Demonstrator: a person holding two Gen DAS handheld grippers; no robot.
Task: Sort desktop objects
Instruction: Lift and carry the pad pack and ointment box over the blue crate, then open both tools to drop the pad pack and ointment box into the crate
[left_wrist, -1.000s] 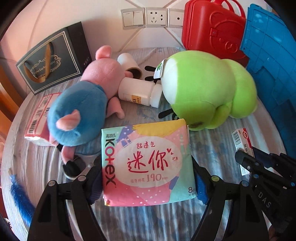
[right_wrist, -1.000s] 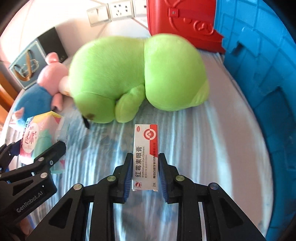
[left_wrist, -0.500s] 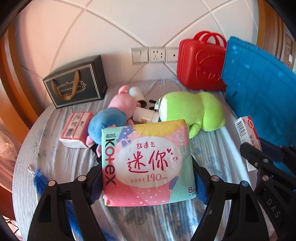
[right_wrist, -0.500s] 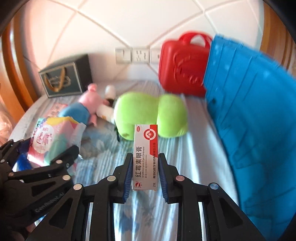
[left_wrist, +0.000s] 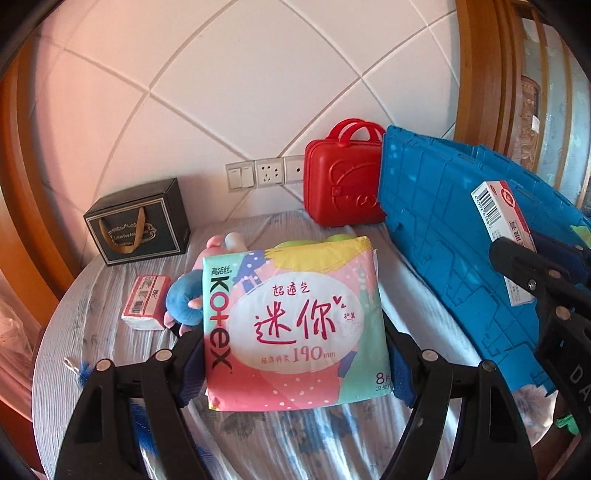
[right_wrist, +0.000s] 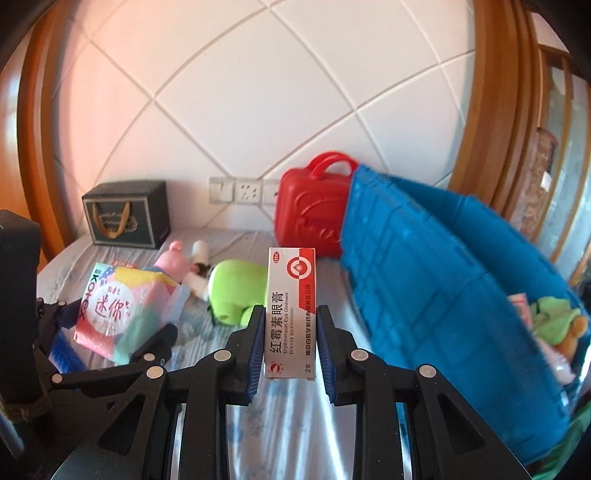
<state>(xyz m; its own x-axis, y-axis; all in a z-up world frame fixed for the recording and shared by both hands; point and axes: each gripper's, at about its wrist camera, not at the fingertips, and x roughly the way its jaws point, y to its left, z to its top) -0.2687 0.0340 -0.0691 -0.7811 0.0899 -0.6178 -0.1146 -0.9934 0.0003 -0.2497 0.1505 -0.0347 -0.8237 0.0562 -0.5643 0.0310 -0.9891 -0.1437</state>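
Up front, the left gripper (left_wrist: 295, 363) clamps a Kotex pad pack (left_wrist: 295, 328) by its two side edges, its blue pads pressed against the wrapper, and the pack is held clear above the table (left_wrist: 92, 332) with its printed face toward the camera. Beside it, the right gripper (right_wrist: 290, 347) is closed on an eye ointment box (right_wrist: 291, 314), which stands upright between the pads, its red and white top end rising above the fingertips.

Beyond the pack, a pink and blue plush pig (right_wrist: 173, 264) lies on the striped tablecloth, and a green plush toy (right_wrist: 236, 291) lies just beside it; a white bottle (right_wrist: 199, 251) rests between the two. A small red and white box (left_wrist: 146, 301) sits on the cloth to the left of the pig.

Against the tiled wall (left_wrist: 240, 92) at the back stand a dark gift bag (left_wrist: 138, 221) with gold handles on the left and a red toy suitcase (left_wrist: 343, 184) on the right, with a row of wall sockets (left_wrist: 266, 171) between them. A blue plastic crate (right_wrist: 443, 295) fills the right side, touching the suitcase; in the right wrist view some green and orange soft items (right_wrist: 557, 325) lie inside it, too blurred to name.
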